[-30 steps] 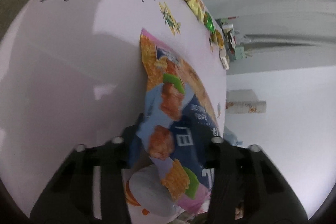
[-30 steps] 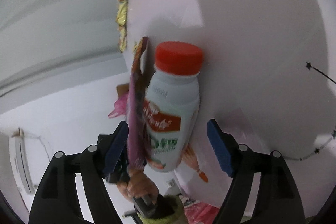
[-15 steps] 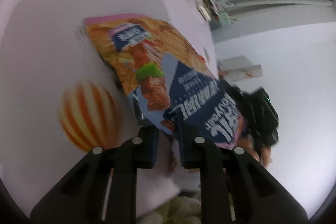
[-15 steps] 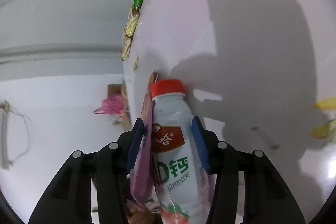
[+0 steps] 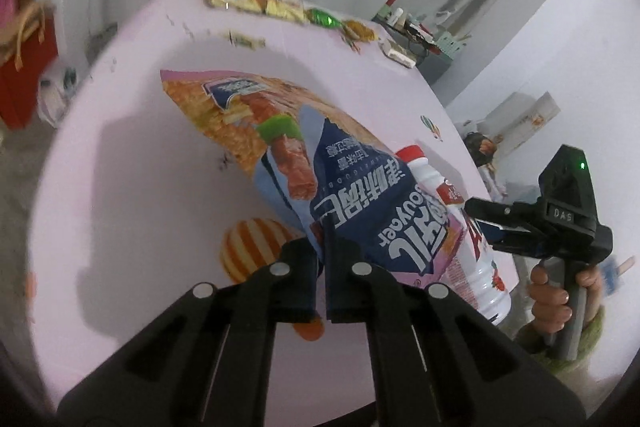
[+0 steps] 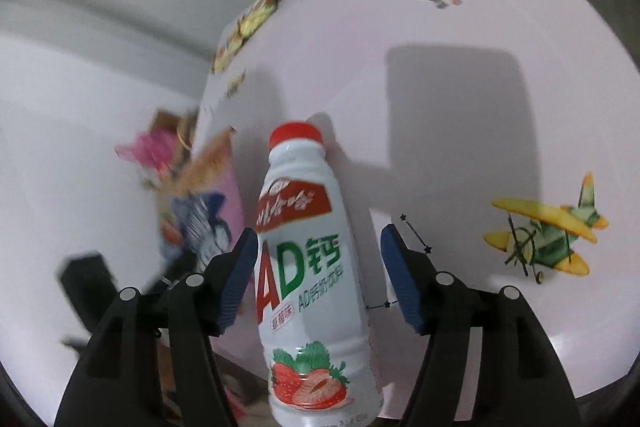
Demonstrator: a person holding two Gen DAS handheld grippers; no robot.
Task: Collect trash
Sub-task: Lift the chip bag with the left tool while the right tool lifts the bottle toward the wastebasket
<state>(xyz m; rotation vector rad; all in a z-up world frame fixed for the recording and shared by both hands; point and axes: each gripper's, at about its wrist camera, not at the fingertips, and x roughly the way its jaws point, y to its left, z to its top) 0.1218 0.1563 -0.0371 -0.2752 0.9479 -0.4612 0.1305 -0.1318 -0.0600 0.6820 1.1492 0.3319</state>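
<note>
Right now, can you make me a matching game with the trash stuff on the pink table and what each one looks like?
Things:
1. snack bag
2. milk bottle
3. shiny candy wrapper
4. bottle cap

Looks:
A. green, at the table's far edge
B. red, on top of the bottle
C. white with a strawberry picture
D. blue and orange, pinched in the left gripper

Pairs: 1-D, 2-C, 3-A, 4-B
</note>
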